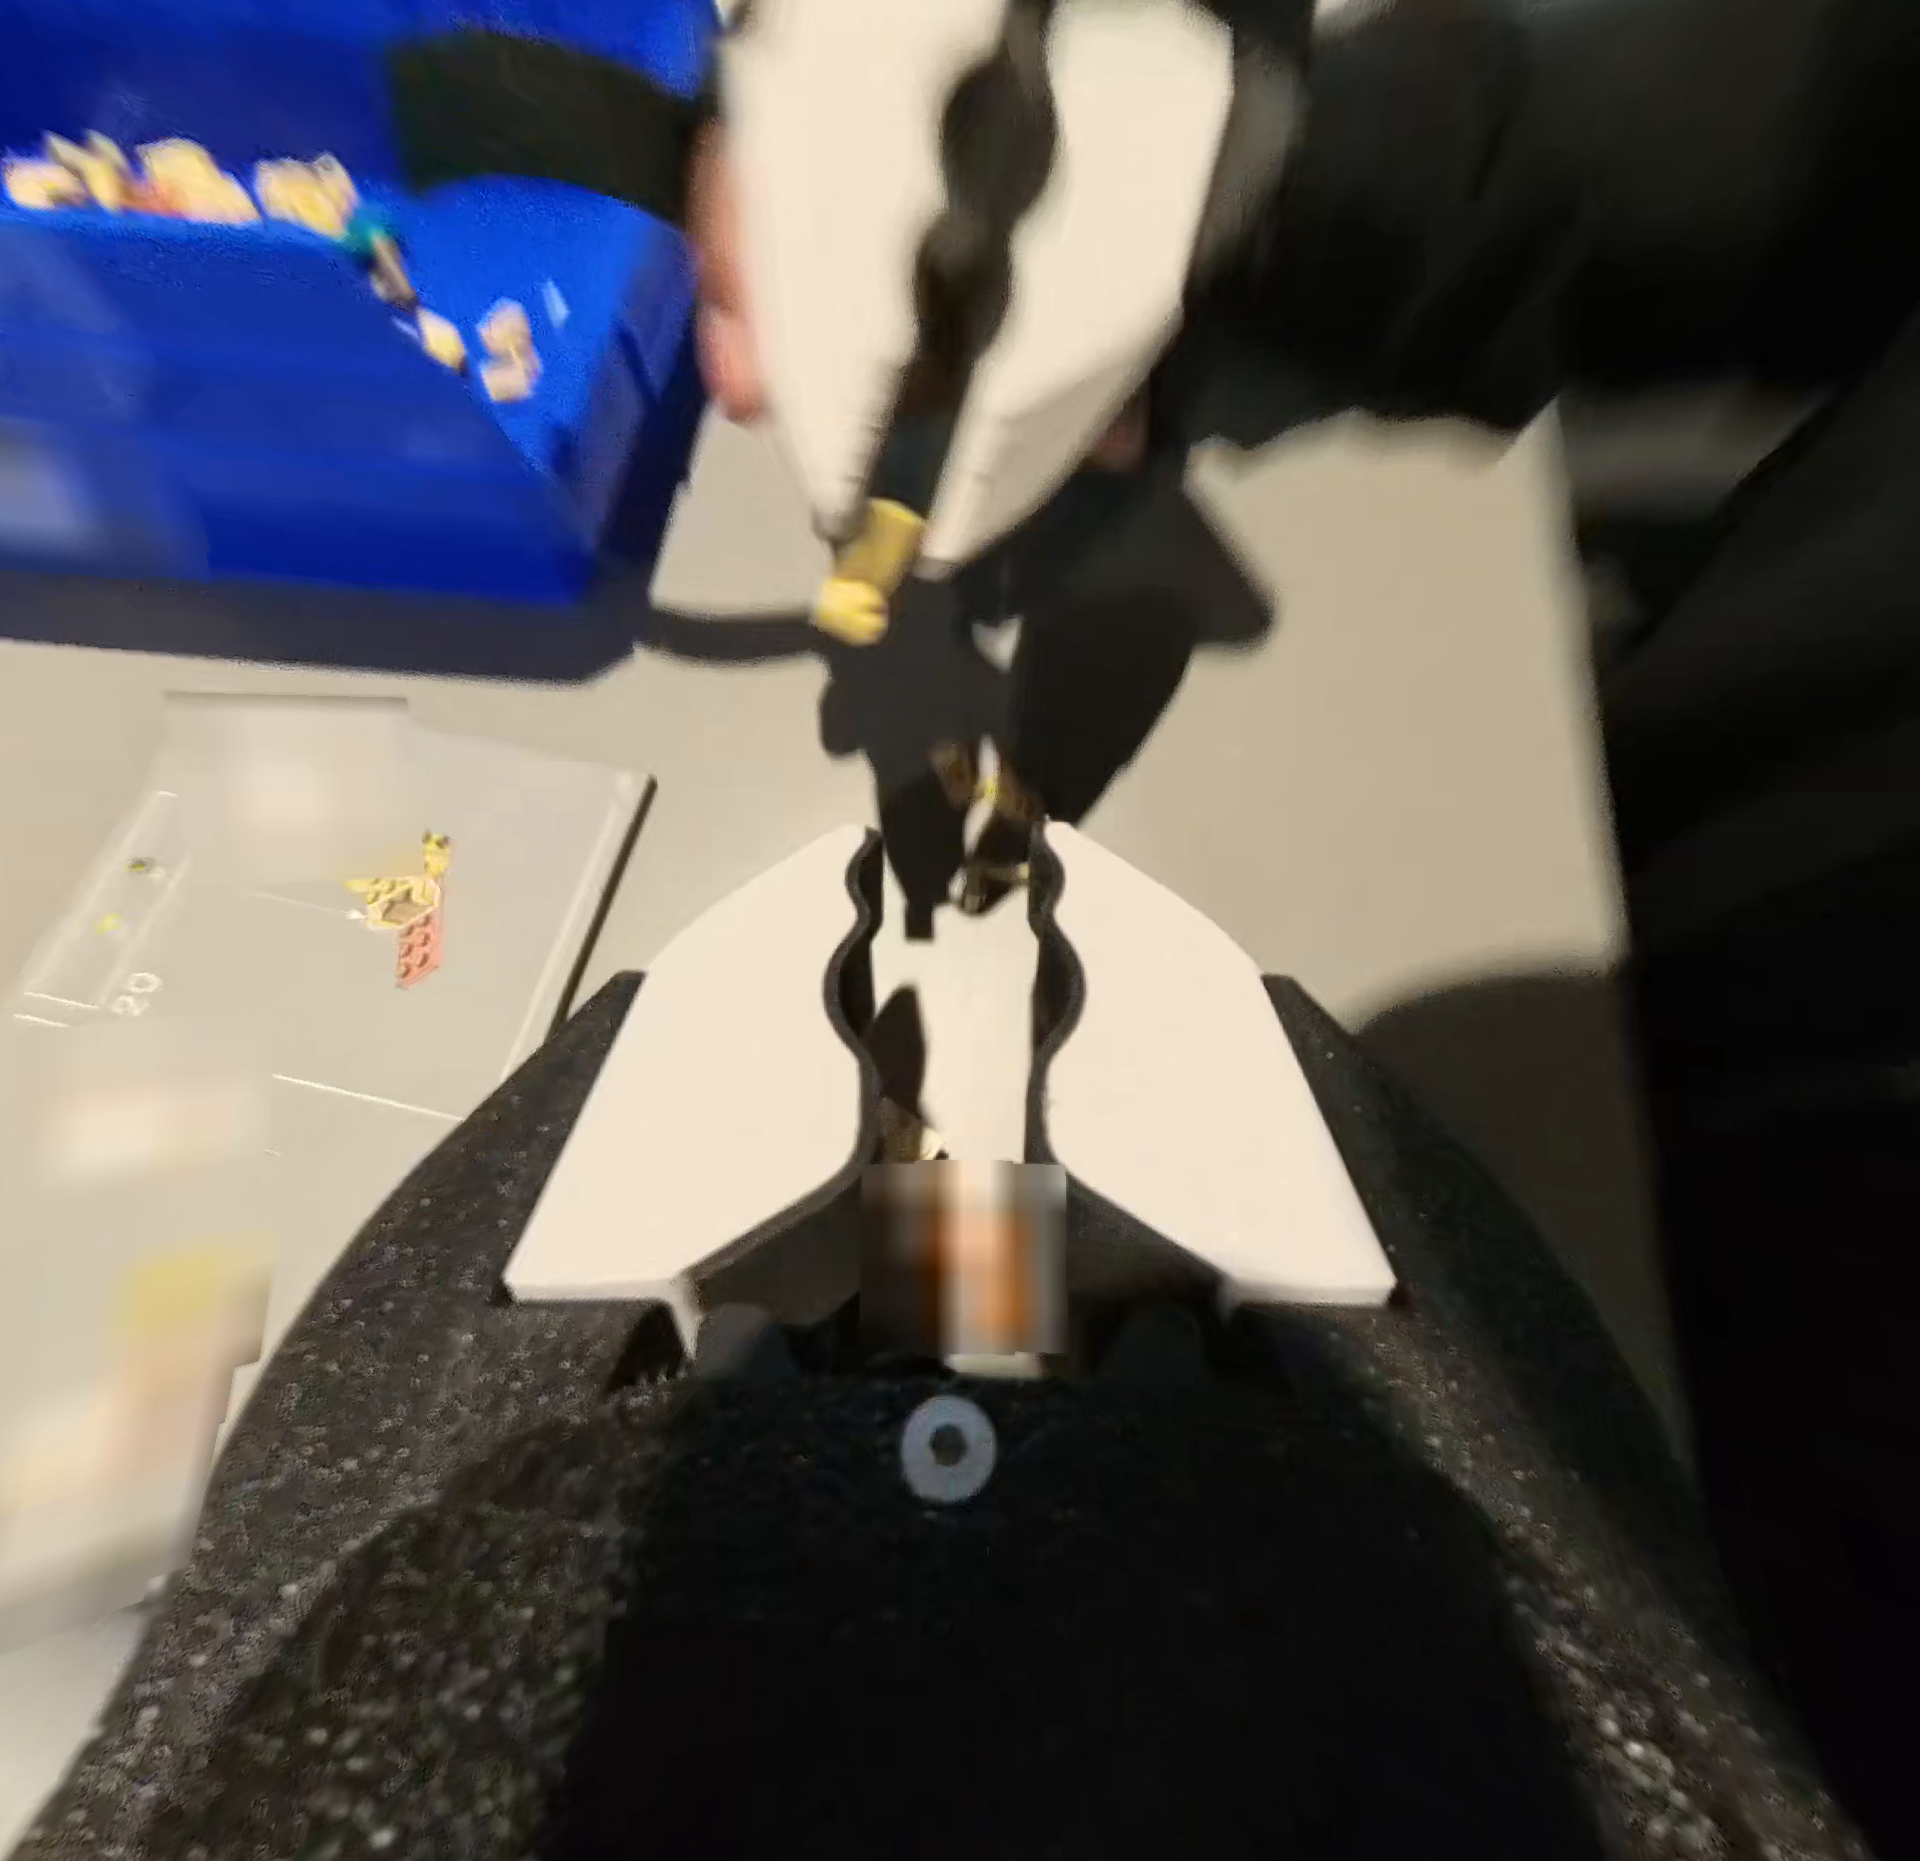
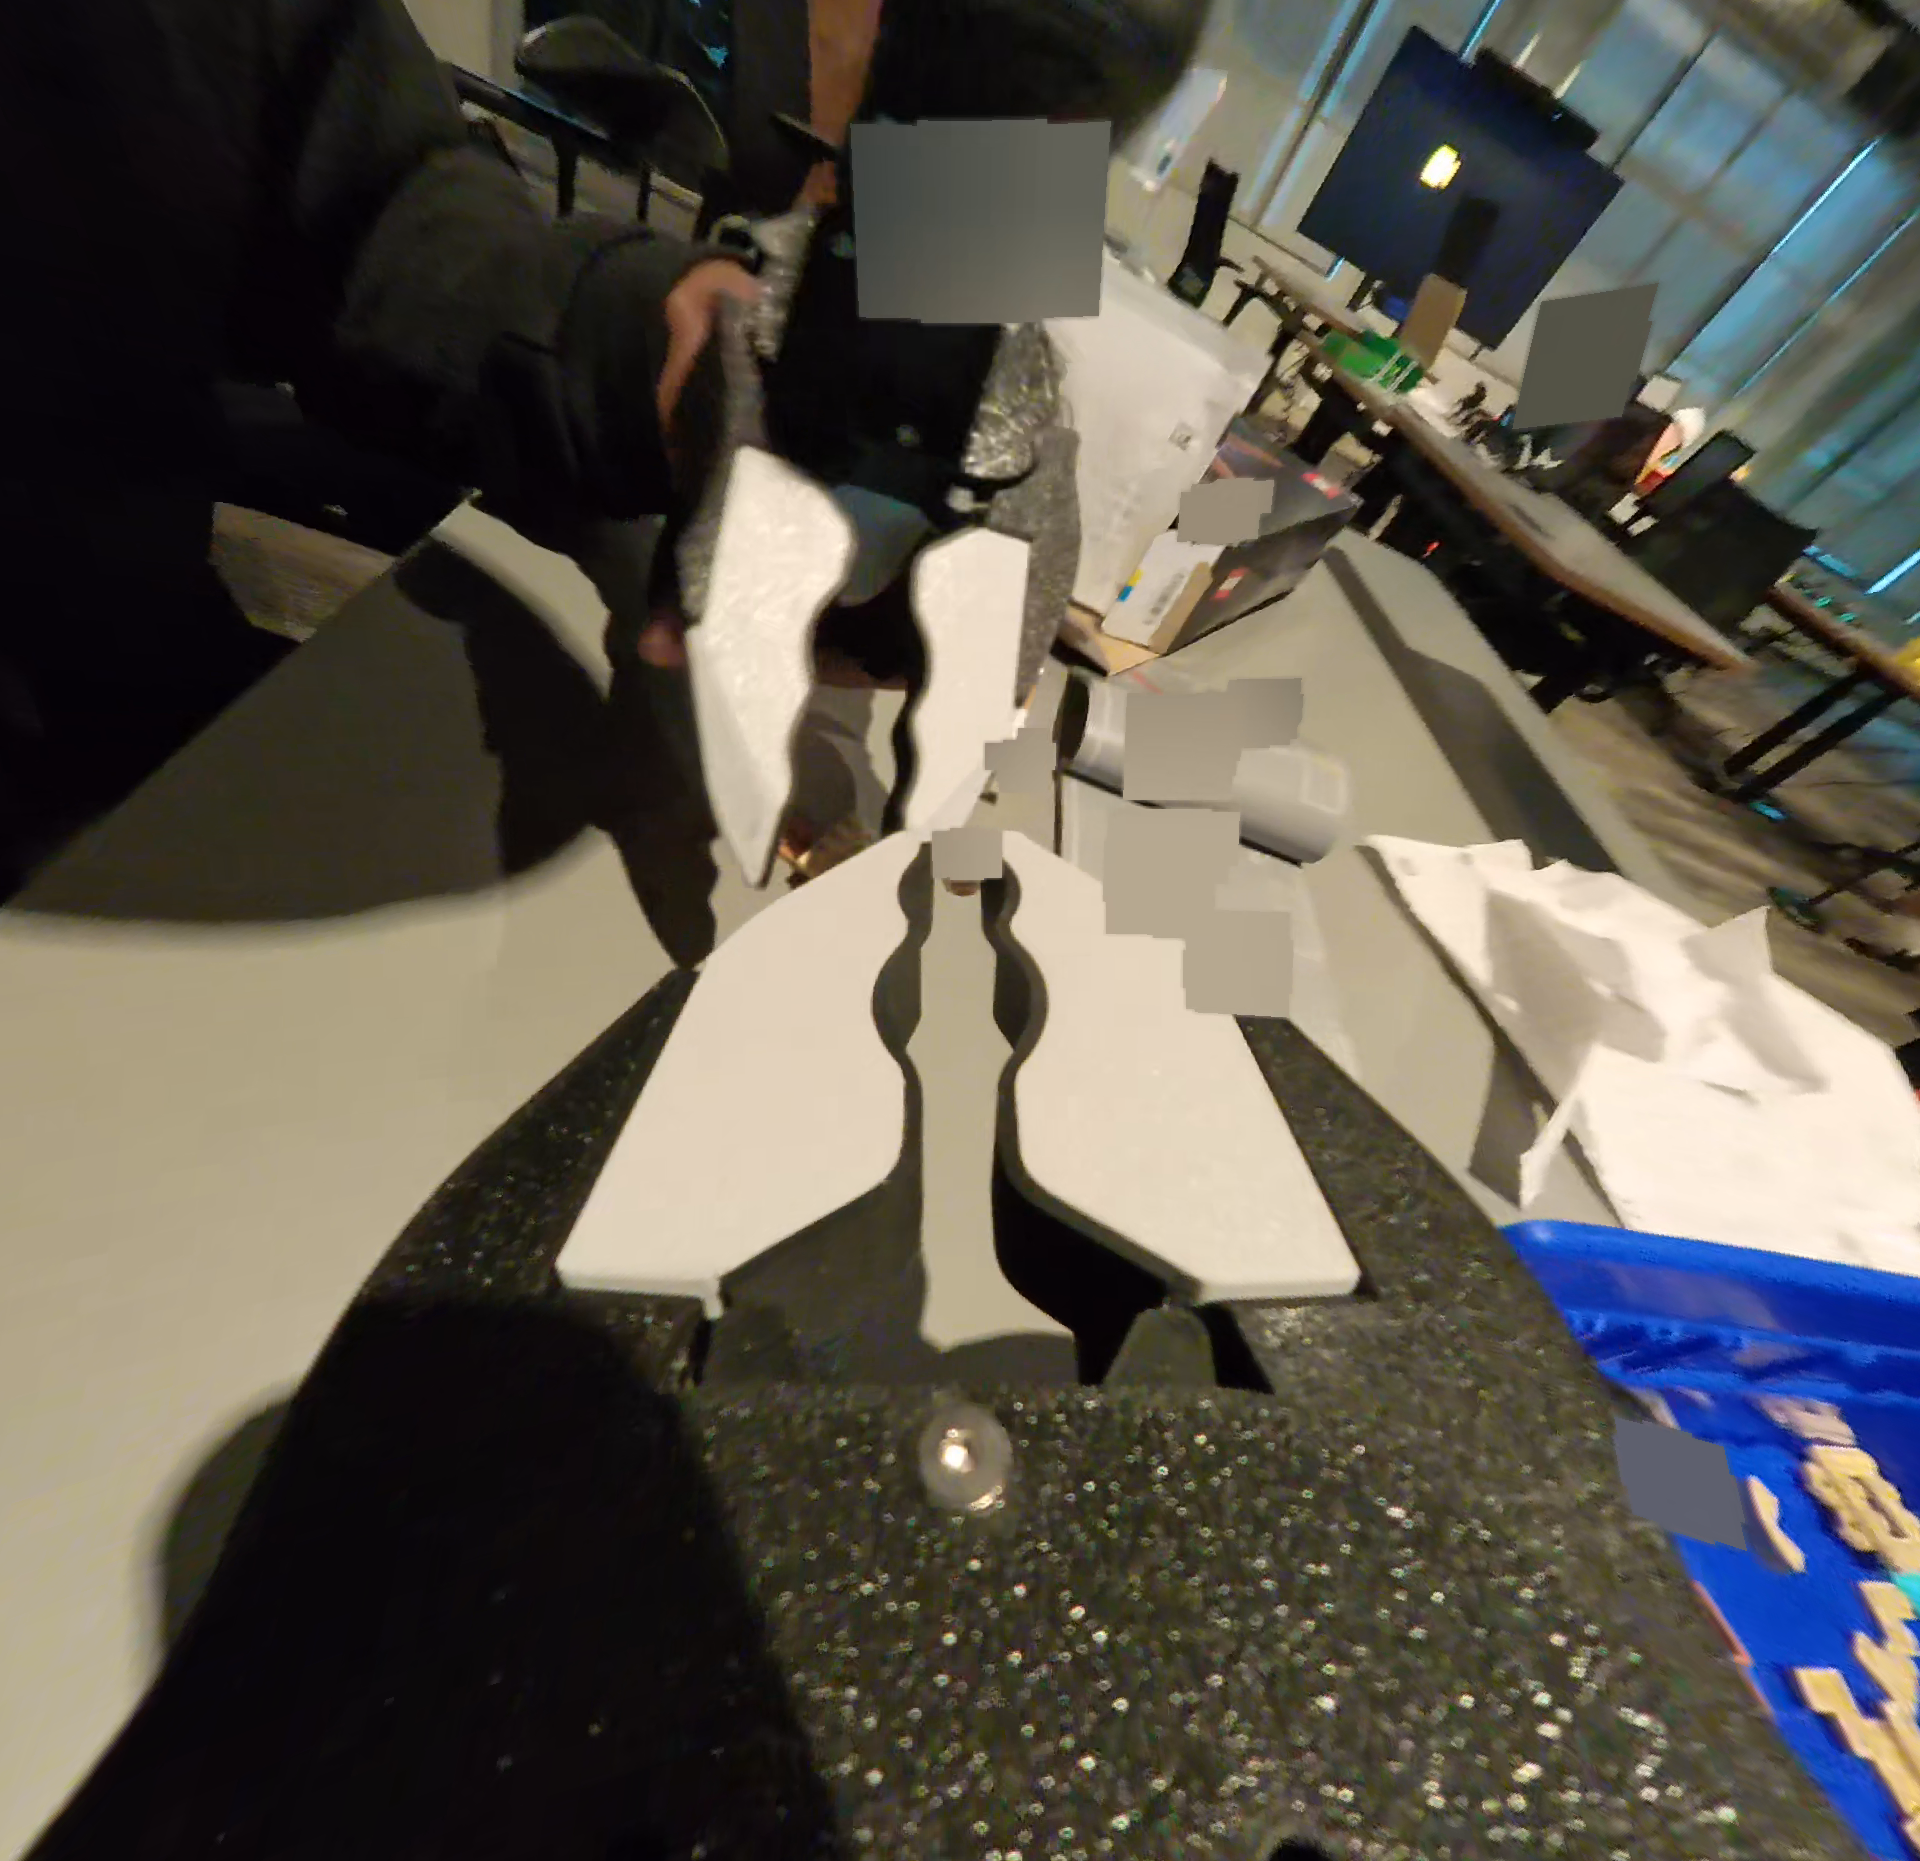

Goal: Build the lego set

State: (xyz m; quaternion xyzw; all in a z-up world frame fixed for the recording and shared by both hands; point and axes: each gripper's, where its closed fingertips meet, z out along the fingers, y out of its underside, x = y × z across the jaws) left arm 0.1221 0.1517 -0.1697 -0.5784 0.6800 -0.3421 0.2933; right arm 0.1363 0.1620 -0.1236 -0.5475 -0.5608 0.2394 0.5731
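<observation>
Speckled black foam body of the left hand-held gripper (image 1: pixel 951 855) fills the bottom of its own view; its two white wavy-edged fingers stand a little apart w/ a narrow gap. Something small, tan and dark, sits at the tips, partly in shadow; can't tell if it's pinched. Just beyond, the right hand-held gripper (image 1: pixel 883 538) points down toward it, held by a person's hand in a black sleeve (image 1: pixel 1507 232), motion-blurred. Its white fingers are pressed onto a small yellow-tan lego piece (image 1: pixel 862 575), which hangs above the grey desk (image 1: pixel 727 731), well clear of the surface.

Left of both, on the desk, lies a pale open instruction booklet (image 1: pixel 312 928) w/ a printed picture of a yellow and pink build. Behind it, toward the far left edge, sits a blue plastic bin (image 1: pixel 364 409) w/ loose tan lego bricks (image 1: pixel 187 185) inside, blurred.

Right wrist view: same pair seen from the other side, tips nearly meeting over the desk; patches hide the spot where they meet. Blue bin at the lower right corner, crumpled white paper (image 2: pixel 1621 990) beyond it near the right edge, a cardboard box (image 2: pixel 1216 575) farther back. Off the desk: long tables (image 2: pixel 1558 523) and a dark monitor (image 2: pixel 1455 180).
</observation>
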